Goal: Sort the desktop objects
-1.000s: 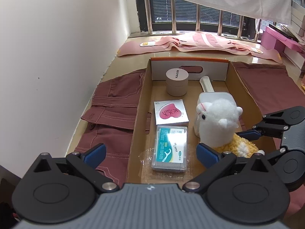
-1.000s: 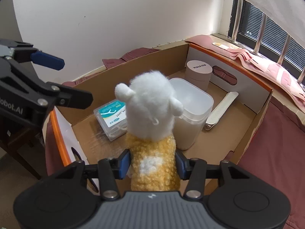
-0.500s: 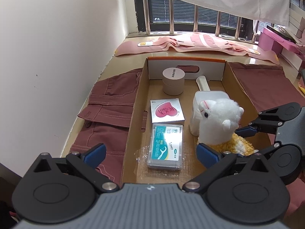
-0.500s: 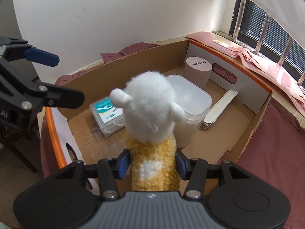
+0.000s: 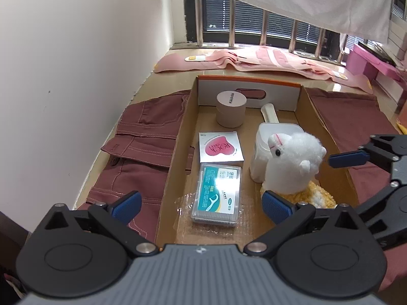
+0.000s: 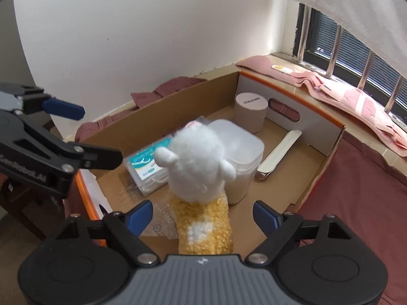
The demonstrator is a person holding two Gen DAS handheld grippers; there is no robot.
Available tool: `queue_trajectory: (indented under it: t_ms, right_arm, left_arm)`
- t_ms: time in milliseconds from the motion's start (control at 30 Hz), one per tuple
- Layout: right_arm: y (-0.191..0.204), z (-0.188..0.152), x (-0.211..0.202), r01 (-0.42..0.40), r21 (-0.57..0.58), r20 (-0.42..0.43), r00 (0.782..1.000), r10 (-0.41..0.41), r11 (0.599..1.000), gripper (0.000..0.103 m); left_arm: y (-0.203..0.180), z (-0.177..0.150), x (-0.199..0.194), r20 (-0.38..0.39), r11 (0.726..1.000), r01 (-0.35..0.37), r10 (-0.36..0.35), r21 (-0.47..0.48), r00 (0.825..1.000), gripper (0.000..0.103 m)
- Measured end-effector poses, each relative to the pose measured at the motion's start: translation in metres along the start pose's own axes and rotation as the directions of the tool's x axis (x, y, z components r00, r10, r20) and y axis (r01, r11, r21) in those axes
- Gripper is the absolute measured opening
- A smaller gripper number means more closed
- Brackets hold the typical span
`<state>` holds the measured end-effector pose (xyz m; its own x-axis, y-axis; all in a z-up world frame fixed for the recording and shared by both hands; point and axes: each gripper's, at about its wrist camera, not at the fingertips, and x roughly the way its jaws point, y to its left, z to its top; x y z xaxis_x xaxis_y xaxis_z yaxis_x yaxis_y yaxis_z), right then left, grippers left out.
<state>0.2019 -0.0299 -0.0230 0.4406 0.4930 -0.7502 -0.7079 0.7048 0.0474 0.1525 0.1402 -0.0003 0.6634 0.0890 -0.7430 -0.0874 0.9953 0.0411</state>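
A white and yellow plush alpaca (image 6: 195, 167) stands in the cardboard box (image 6: 315, 178), leaning on a white plastic container (image 6: 244, 152). My right gripper (image 6: 203, 217) hangs just behind it with its jaws opening wide; the plush's yellow body lies between the blue pads, which no longer touch it. In the left wrist view the plush (image 5: 292, 167) faces left beside a floss pick case (image 5: 217, 193). My left gripper (image 5: 202, 204) is open over the box's near end, with nothing held.
The box also holds a pink heart packet (image 5: 220, 150), a beige round tin (image 5: 231, 109) and a white flat stick (image 5: 271, 113). Dark red trousers (image 5: 142, 147) lie left of the box, pink cloth (image 5: 267, 61) by the barred window, a white wall to the left.
The right jaws were pressed on the plush's yellow body and have now spread wide off it. The right gripper lifted slightly. The left gripper stayed put.
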Motion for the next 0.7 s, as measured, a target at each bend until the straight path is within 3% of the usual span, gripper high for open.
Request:
queue_trajectory:
  t_ms: [33,333,700]
  right_arm:
    - [0.000,0.000,-0.004,0.003,0.015,0.011,1.000,-0.003,1.000,0.103]
    - [-0.007,-0.015,-0.047,0.017,0.207,0.094,0.995,-0.037,0.978,0.103]
    - [0.015,-0.046,-0.086,0.050,0.346,0.143,0.984,-0.105,0.937,0.103]
  left_arm:
    - [0.001,0.000,0.000,0.004,1.000,-0.005,0.005,-0.014,1.000,0.103]
    - [0.009,-0.009,-0.015,0.040,0.995,-0.001,0.005,-0.103,0.999,0.103]
    - [0.006,-0.031,-0.049,0.086,0.998,0.000,0.005,-0.063,0.996,0.103]
